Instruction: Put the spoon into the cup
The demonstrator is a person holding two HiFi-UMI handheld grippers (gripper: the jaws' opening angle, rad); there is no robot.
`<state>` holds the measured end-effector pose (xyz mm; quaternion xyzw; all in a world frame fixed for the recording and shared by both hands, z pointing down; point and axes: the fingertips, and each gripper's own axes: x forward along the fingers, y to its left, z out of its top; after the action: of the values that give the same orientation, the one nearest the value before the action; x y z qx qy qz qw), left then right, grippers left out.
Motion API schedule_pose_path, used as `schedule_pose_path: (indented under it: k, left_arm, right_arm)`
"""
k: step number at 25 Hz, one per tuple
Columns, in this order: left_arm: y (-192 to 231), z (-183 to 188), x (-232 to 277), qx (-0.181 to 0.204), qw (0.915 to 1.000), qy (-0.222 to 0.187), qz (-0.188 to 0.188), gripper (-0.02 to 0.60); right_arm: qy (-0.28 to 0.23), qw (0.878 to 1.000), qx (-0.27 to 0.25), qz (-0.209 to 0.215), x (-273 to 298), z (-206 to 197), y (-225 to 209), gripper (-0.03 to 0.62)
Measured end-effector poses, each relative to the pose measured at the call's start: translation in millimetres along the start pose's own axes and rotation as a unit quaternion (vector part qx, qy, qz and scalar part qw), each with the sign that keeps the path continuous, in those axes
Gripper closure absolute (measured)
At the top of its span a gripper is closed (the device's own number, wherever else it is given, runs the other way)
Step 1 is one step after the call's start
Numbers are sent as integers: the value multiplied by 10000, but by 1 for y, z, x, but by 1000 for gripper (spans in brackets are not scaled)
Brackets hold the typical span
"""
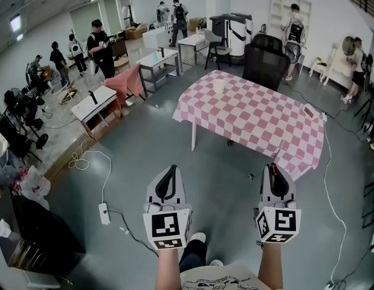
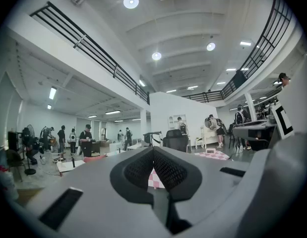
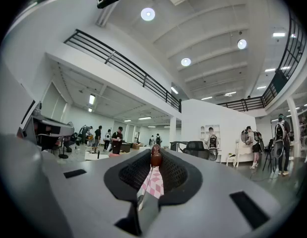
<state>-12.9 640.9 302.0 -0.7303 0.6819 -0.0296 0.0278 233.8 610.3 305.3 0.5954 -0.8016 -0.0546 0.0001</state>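
The pale cup (image 1: 219, 86) stands near the far left corner of the table with the pink checked cloth (image 1: 259, 122), well ahead of both grippers. My right gripper (image 1: 273, 170) is held level above the floor, short of the table's near edge, shut on the spoon (image 3: 155, 158). The spoon's dark reddish end sticks up between the pads and its thin metal shaft runs back toward the camera. My left gripper (image 1: 173, 171) is level beside it at the left. Its jaws meet at the tip (image 2: 153, 150) with nothing between them.
A black office chair (image 1: 265, 65) stands behind the table. Low white tables (image 1: 101, 104) and several people are at the left and far back. A cable with a power strip (image 1: 104, 213) lies on the grey floor at my left. A dark cabinet (image 1: 29, 234) fills the lower left corner.
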Motion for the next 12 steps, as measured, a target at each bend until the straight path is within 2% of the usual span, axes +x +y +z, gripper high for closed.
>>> schedule_pose_path:
  k: [12]
  left_arm:
    - [5, 0, 13, -23, 10000, 42, 46, 568]
  right_arm:
    - [84, 10000, 5, 28, 15, -3, -3, 531]
